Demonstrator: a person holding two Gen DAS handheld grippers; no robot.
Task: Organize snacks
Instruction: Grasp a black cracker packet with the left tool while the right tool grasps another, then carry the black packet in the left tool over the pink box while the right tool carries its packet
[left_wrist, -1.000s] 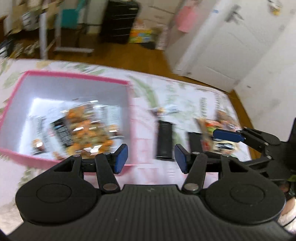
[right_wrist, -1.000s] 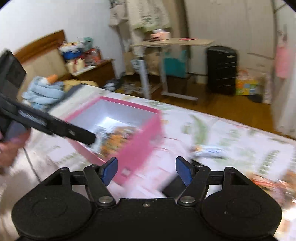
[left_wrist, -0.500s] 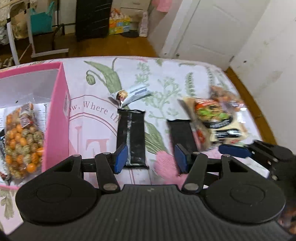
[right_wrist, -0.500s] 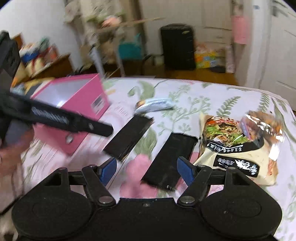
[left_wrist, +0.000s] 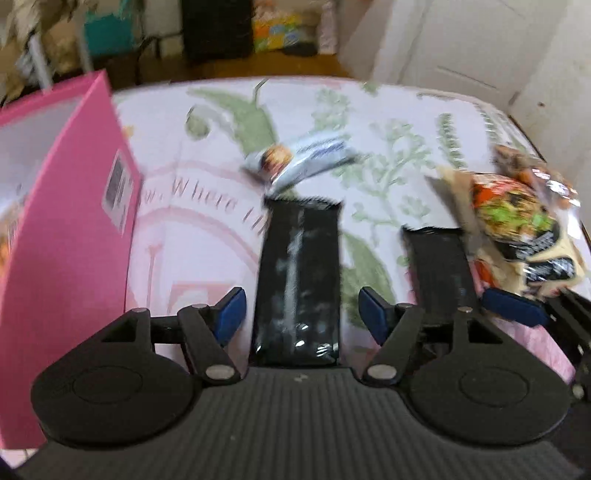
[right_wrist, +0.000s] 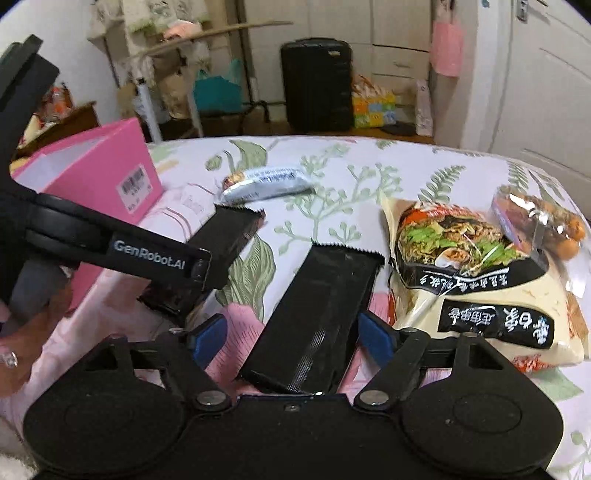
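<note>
Snacks lie scattered on a flowered bedspread (right_wrist: 332, 173). A pink box (left_wrist: 74, 236) stands at nine o'clock in the left wrist view, a barcode label on its side. A small silver packet (right_wrist: 264, 182) lies at twelve o'clock, just beyond two black packets. The left black packet (left_wrist: 299, 280) runs straight between the fingers of the left gripper (left_wrist: 299, 314), whose jaws are spread wide to either side of it; whether the pads touch it I cannot tell. The right black packet (right_wrist: 321, 314) lies between the spread fingers of the right gripper (right_wrist: 291, 338), likewise unpinched. A large noodle bag (right_wrist: 461, 280) sits at two o'clock, touching the right black packet's edge, with a clear bag of orange snacks (right_wrist: 543, 221) against its far side
</note>
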